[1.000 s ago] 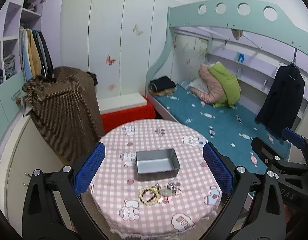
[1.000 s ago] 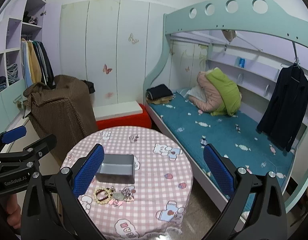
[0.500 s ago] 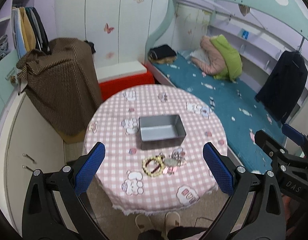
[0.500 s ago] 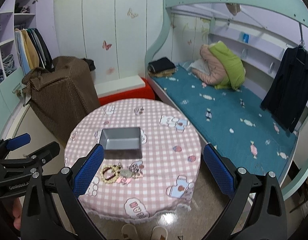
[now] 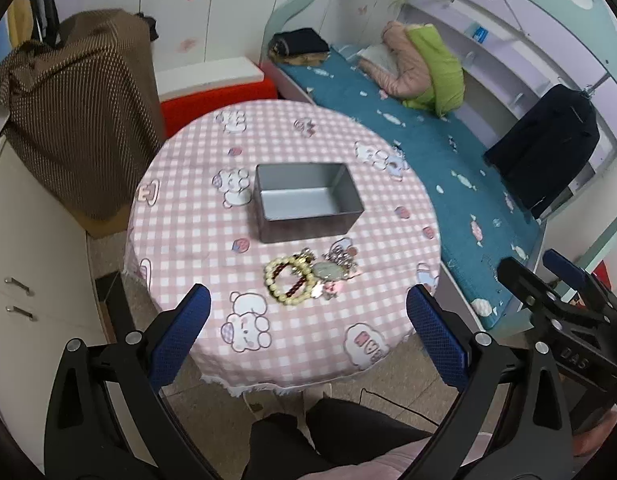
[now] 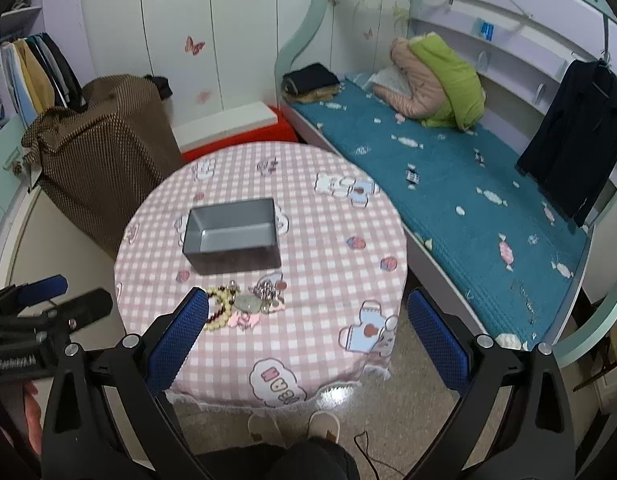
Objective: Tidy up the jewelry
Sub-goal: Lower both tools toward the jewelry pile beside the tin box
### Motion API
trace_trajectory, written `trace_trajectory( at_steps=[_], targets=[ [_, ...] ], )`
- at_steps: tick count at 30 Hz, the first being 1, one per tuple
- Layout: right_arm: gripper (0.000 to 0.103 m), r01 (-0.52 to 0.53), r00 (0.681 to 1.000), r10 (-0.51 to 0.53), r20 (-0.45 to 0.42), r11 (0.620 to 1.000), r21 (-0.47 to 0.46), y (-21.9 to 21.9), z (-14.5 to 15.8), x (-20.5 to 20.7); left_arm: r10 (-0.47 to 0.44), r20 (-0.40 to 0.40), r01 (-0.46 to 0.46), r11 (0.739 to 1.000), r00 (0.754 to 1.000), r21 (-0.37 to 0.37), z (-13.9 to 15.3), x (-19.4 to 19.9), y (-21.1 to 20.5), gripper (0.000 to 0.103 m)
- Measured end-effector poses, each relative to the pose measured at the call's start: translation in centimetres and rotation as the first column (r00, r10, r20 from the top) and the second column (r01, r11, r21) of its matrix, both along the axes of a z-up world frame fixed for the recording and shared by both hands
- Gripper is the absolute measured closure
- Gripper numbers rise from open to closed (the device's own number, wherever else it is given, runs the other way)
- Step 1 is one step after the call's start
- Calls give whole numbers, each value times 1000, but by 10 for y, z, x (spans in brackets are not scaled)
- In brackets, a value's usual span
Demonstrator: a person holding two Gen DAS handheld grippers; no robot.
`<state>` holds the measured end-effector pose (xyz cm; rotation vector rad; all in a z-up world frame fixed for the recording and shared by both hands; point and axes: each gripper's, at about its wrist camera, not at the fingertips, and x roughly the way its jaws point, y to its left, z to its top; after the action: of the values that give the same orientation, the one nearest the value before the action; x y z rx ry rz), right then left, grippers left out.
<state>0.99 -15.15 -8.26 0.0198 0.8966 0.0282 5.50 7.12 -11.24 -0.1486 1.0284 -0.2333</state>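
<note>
Here the left gripper (image 5: 308,332) is spread wide, its two blue-padded fingers (image 5: 180,336) far apart with nothing between them and nothing touching them; it hangs in the air above the near edge of the round table (image 5: 180,216), looking down on it. The right gripper (image 6: 308,336) is released in the same way, fingers (image 6: 436,336) splayed and bare, likewise held clear above the near side of the table. Each one shows at the edge of the other's view, well apart.

Below and ahead of both lies the jewelry pile (image 5: 308,276), resting on the pink checked tablecloth (image 5: 188,184) toward the near side of the tabletop. In it a ring of pale beads (image 5: 286,280) encloses a darker red beaded loop, and just beside these sit a pale green oval pendant (image 5: 326,269), a tangle of silvery chain (image 5: 342,256) and some small pink pieces. From the right wrist view the left finger pad covers part of the beads.

Just beyond the pile, close but apart from it, stands the grey rectangular tin (image 5: 306,206), open-topped and upright near the table's centre, its inside bare.

Under the near edge of the table are the person's dark trousers (image 5: 340,436) and pale slippers (image 6: 294,426). Behind the table are a brown dotted cloth (image 5: 80,104) draped over something, a red box (image 5: 216,100), and to the right a bunk bed with a teal mattress (image 5: 428,152).
</note>
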Motion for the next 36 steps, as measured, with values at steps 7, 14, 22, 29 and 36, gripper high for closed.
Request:
trace_trajectory(
  at_steps=[7, 14, 22, 29, 36],
  targets=[
    [7, -28, 998, 32, -63, 998, 63, -8, -25, 11, -5, -89, -1, 998, 996, -63, -37, 21, 13, 5],
    [7, -34, 997, 38, -70, 997, 65, -23, -55, 31, 45, -179, -43, 999, 983, 13, -79, 46, 12, 5],
    [7, -135, 988, 138, -67, 990, 51, -40, -87, 68, 154, -275, -138, 987, 949, 80, -129, 77, 9, 19],
    [7, -254, 958, 261, -118, 965, 69, -42, -112, 101, 231, -387, -193, 972, 893, 134, -167, 97, -2, 40],
    [7, -364, 918, 376, -129, 925, 106, -38, -123, 124, 287, -445, -217, 955, 849, 202, -187, 106, -10, 69]
  ],
)
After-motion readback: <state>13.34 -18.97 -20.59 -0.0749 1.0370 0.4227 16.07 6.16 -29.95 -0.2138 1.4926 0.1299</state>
